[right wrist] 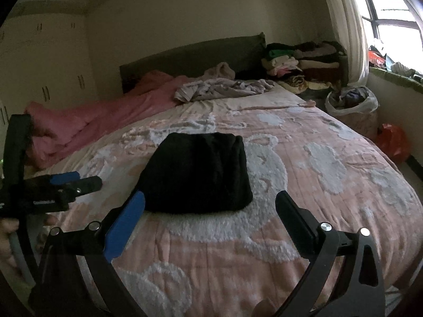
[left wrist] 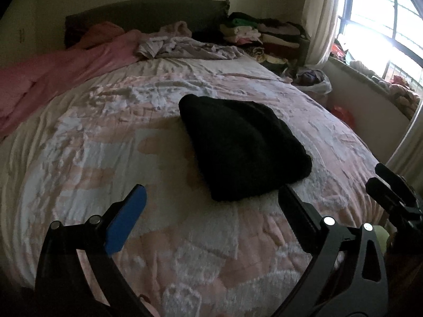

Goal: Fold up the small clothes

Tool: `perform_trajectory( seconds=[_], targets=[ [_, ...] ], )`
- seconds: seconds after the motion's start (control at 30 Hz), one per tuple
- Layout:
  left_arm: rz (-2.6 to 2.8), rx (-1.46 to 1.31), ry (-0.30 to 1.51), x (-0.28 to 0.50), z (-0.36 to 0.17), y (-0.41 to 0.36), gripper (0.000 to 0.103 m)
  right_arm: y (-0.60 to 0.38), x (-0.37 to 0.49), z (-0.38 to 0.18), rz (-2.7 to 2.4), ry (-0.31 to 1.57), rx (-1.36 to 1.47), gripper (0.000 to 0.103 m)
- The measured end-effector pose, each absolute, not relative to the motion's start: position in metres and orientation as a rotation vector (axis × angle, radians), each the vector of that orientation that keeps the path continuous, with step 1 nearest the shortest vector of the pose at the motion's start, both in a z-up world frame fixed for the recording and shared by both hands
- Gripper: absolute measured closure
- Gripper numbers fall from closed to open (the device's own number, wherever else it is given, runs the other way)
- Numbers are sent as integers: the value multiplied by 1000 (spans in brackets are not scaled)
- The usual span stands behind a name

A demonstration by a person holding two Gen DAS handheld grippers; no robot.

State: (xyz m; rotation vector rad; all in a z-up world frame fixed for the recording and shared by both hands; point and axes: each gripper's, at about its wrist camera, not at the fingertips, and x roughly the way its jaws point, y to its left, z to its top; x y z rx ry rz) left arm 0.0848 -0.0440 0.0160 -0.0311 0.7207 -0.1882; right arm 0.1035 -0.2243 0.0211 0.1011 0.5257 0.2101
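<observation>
A black garment [left wrist: 242, 146] lies folded into a compact bundle in the middle of the bed; the right wrist view shows the same garment [right wrist: 198, 174] as a neat dark block. My left gripper [left wrist: 211, 195] hovers above the bedspread just short of the bundle, jaws open wide, nothing between them. My right gripper [right wrist: 210, 202] is likewise open and empty, pulled back from the garment's near edge. The right gripper [left wrist: 383, 182] shows at the right edge of the left wrist view. The left gripper [right wrist: 84, 179] shows at the left of the right wrist view, held by a hand [right wrist: 8, 227].
The bed carries a pink-and-white bedspread [left wrist: 132, 137]. A pink blanket [left wrist: 66, 66] and crumpled lilac cloth [left wrist: 185, 47] lie near the headboard. Stacked clothes [right wrist: 304, 60] sit at the far right corner, a white bag [right wrist: 351, 100] and red bag [right wrist: 394, 142] beside the bed.
</observation>
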Motion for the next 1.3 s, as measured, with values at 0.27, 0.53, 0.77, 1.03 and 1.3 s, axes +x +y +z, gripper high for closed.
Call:
perform_trajectory(
  seconds=[0.27, 0.53, 0.77, 1.03, 1.3],
  targets=[
    [-155, -18, 747, 66, -2, -32, 10, -216, 91, 2, 183, 611, 66, 5],
    [-123, -40, 808, 60, -32, -21, 10, -207, 96, -18, 149, 645, 54, 5],
    [-118, -57, 805, 60, -34, -17, 10, -204, 95, -20, 147, 639, 24, 5],
    [-113, -52, 796, 58, -31, -18, 10, -204, 95, -19, 150, 650, 27, 4],
    [-102, -55, 789, 56, -27, -16, 10, -203, 95, -20, 151, 648, 29, 5]
  ],
)
